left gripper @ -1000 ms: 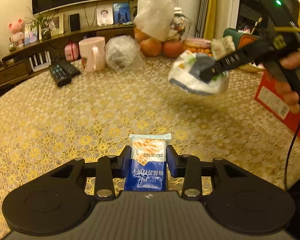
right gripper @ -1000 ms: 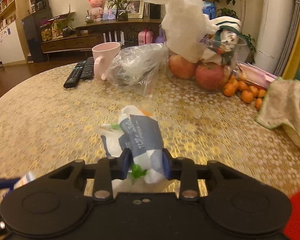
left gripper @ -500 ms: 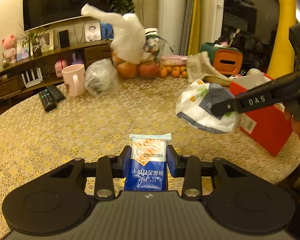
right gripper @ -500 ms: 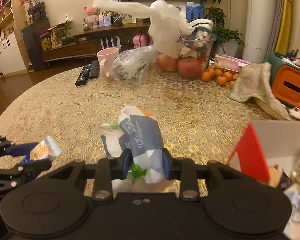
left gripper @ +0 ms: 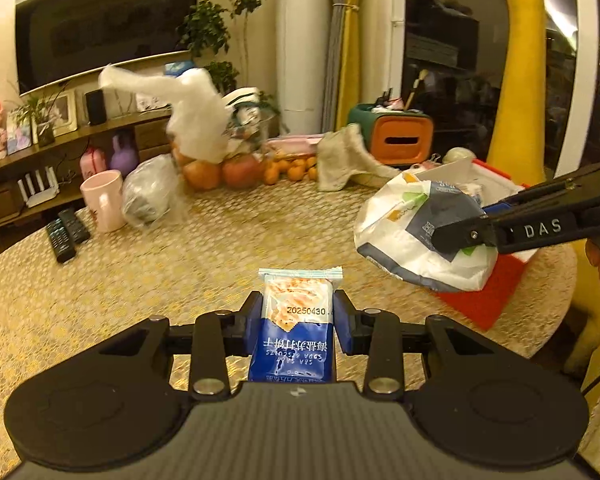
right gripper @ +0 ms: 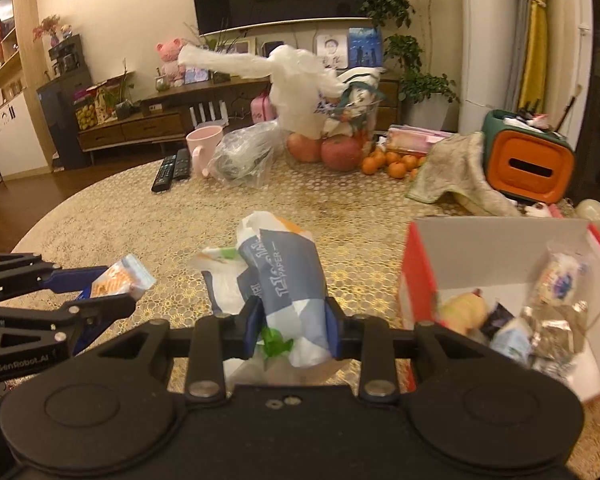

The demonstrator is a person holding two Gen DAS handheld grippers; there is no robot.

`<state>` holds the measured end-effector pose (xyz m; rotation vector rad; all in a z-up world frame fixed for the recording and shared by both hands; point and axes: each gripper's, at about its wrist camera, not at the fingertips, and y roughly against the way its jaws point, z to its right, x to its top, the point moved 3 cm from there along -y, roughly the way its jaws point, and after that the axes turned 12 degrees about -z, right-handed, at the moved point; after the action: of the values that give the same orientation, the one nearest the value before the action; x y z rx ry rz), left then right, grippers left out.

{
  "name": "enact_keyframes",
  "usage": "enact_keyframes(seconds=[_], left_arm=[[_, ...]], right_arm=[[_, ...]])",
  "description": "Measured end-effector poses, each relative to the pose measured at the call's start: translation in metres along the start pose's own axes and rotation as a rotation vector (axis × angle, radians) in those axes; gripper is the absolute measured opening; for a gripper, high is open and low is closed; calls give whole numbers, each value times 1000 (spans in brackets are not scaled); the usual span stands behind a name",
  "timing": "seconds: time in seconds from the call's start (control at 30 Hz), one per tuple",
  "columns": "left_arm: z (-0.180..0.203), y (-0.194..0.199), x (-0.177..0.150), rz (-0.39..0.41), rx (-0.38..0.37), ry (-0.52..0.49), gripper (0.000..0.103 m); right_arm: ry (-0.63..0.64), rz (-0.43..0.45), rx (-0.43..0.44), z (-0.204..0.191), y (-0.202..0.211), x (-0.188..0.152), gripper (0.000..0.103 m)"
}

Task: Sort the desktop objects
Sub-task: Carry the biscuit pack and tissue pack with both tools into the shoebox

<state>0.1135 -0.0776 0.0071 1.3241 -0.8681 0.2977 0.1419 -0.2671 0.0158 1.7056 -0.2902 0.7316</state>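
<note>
My left gripper (left gripper: pixel 298 314) is shut on a blue and white biscuit packet (left gripper: pixel 296 320), held above the gold tablecloth. The same packet (right gripper: pixel 120 280) shows at the left of the right wrist view, in the left gripper (right gripper: pixel 112 292). My right gripper (right gripper: pixel 292 326) is shut on a crumpled white and grey tissue pack (right gripper: pixel 276 276), lifted off the table. In the left wrist view that tissue pack (left gripper: pixel 416 232) hangs in front of the red box (left gripper: pixel 496 284), with the right gripper (left gripper: pixel 460 236) clamped on it. The red box (right gripper: pixel 420 264) stands open to the right with several snack wrappers inside.
At the back of the round table (right gripper: pixel 140 216) stand a pink mug (right gripper: pixel 204 146), two remotes (right gripper: pixel 170 168), a clear plastic bag (right gripper: pixel 244 154), a fruit bowl with a white bag (right gripper: pixel 324 120), tangerines (right gripper: pixel 392 164), a cloth (right gripper: pixel 456 168) and an orange and green tissue holder (right gripper: pixel 528 160).
Both grippers have risen and swung to the right with their loads. The red box has come into the right wrist view, and the tissue pack now hangs in front of it.
</note>
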Motion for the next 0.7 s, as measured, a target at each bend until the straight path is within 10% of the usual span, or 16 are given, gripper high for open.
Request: enact_keyframes(seconds=[0.7], left_arm=[[126,-38,69,20,-110,-168,36]], right_arm=[[-150,77,-146,121,61,-31,32]])
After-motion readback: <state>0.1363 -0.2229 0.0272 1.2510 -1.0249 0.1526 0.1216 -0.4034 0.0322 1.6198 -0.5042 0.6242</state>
